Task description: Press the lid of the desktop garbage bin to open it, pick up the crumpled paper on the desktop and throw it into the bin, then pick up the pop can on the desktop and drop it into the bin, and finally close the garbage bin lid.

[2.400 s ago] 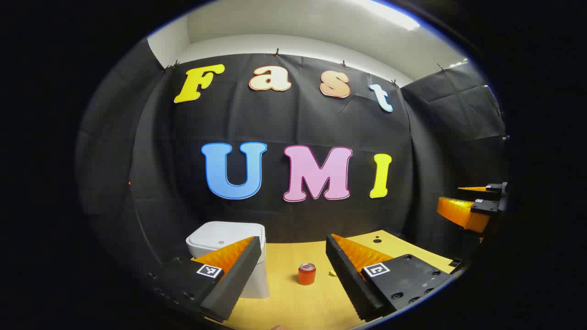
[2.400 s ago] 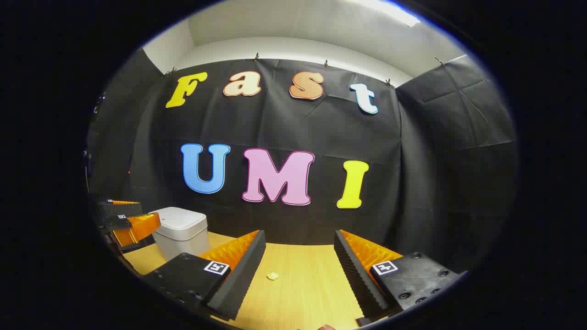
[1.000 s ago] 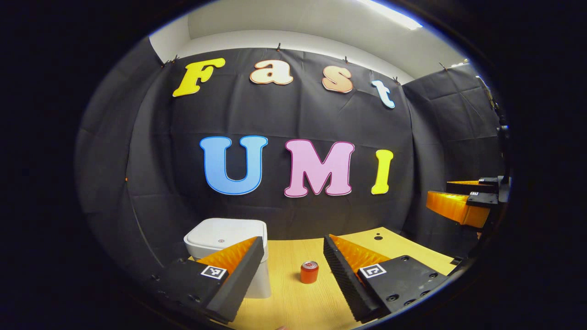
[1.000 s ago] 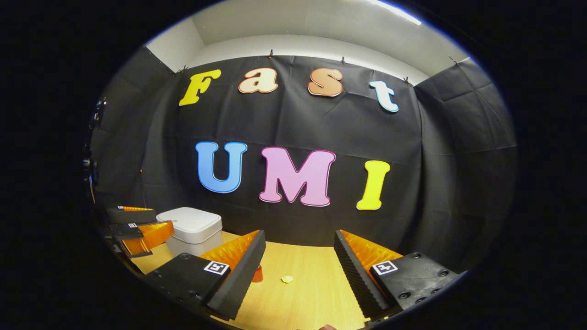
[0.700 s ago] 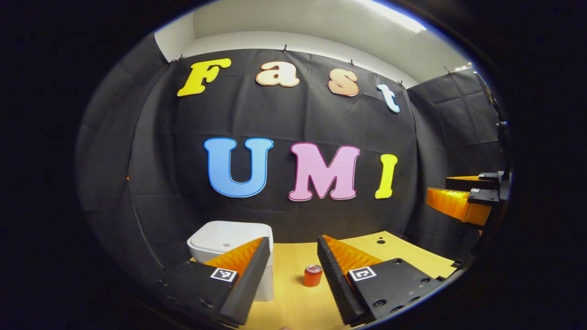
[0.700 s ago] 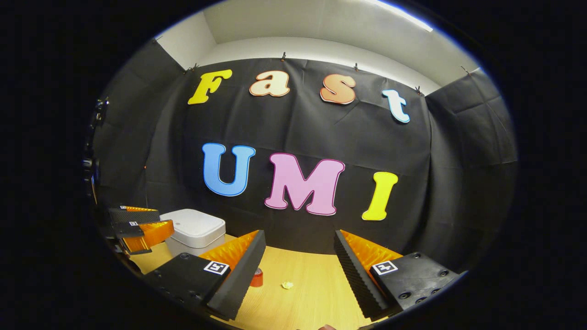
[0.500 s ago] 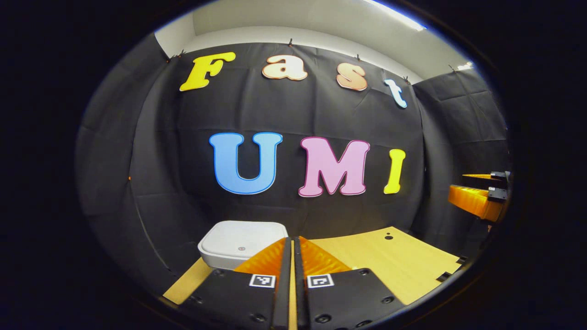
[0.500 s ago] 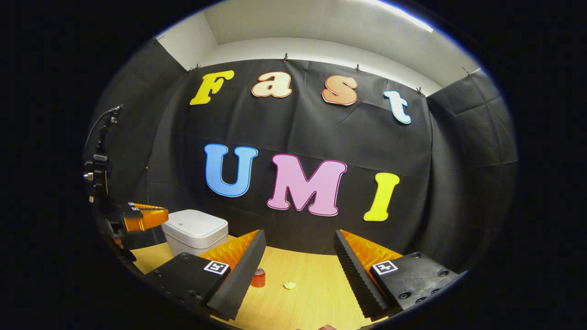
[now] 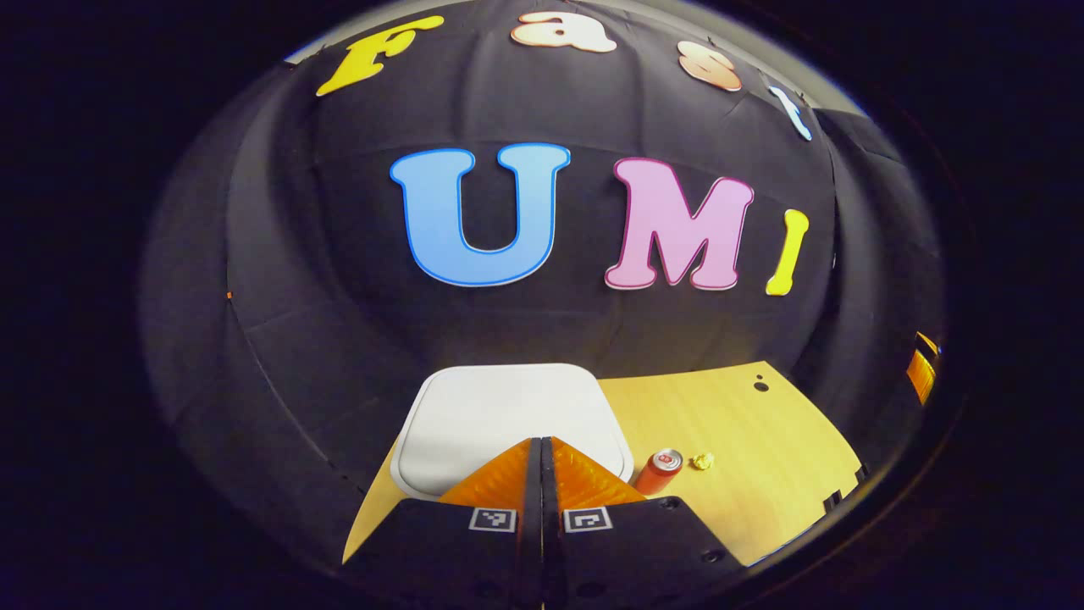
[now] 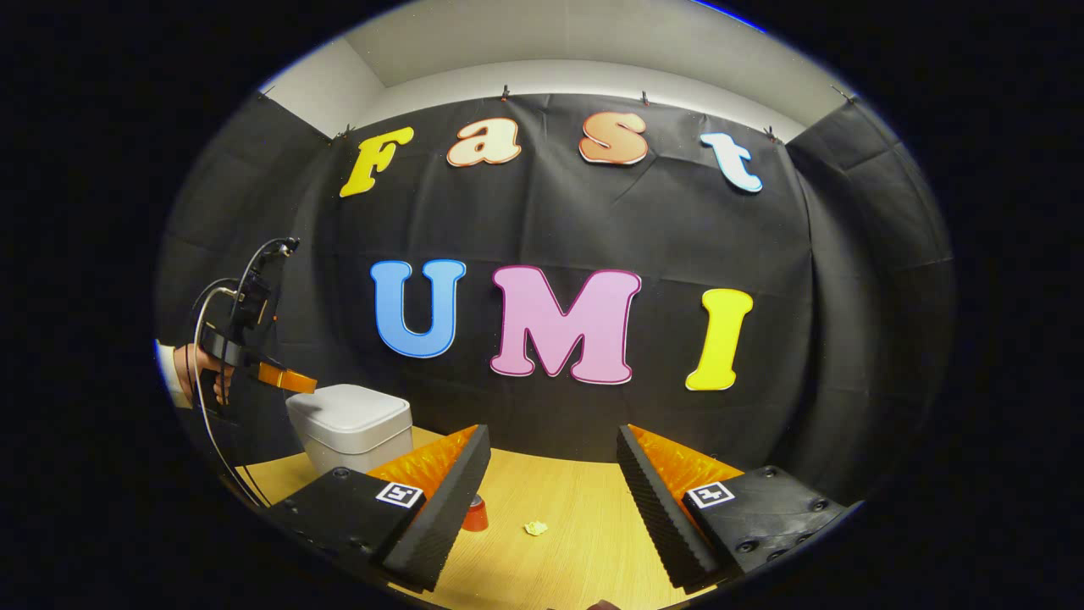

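Observation:
The white desktop bin (image 9: 508,411) stands with its lid down, right in front of my left gripper (image 9: 539,442), which is shut with nothing between its fingers and tilted down over the lid. In the right gripper view the same left gripper (image 10: 288,379), held by a hand (image 10: 199,366), hovers just above the bin (image 10: 351,428); I cannot tell whether it touches. The red pop can (image 9: 661,470) and a small crumpled paper (image 9: 702,461) lie to the bin's right. My right gripper (image 10: 554,436) is open above the table, with the paper (image 10: 535,528) ahead and the can (image 10: 476,513) half hidden behind its finger.
The wooden table (image 9: 745,474) reaches back to the black cloth wall, with a small hole (image 9: 760,386) near its far right corner. A cable (image 10: 207,407) hangs from the left gripper beside the bin. Bare table surface (image 10: 584,542) lies under the right gripper.
My left gripper has shut, moved forward and tipped down over the bin's lid. The right gripper has stayed open and nearly still.

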Demonstrator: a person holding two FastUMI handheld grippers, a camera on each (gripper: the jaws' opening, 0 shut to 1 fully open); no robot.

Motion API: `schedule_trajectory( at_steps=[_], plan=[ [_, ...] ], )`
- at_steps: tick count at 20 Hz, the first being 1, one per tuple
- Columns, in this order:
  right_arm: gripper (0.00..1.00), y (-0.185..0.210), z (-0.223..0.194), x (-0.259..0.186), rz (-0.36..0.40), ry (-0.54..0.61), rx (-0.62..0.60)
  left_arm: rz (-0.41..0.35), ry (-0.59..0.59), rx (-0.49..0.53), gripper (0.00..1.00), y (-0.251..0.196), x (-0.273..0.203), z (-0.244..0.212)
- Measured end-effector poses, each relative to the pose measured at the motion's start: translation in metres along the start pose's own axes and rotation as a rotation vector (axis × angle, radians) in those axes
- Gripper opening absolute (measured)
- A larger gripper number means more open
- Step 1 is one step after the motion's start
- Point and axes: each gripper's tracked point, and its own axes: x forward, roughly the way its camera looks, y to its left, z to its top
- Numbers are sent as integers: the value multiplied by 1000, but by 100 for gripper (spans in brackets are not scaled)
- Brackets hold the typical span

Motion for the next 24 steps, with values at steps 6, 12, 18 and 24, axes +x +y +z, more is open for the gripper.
schedule_trajectory(
  at_steps=[6,12,18,24],
  plan=[
    [97,-27,-52,65,102,87,62,78,148,-7,7,11,51,-19],
    [97,-33,-78,92,144,139,101,136,125,-6,7,14,48,-15],
    [96,-42,-86,89,101,173,60,176,27,57,7,17,45,11],
    [96,-23,-85,96,71,189,23,128,-210,62,39,16,5,79]
  ],
)
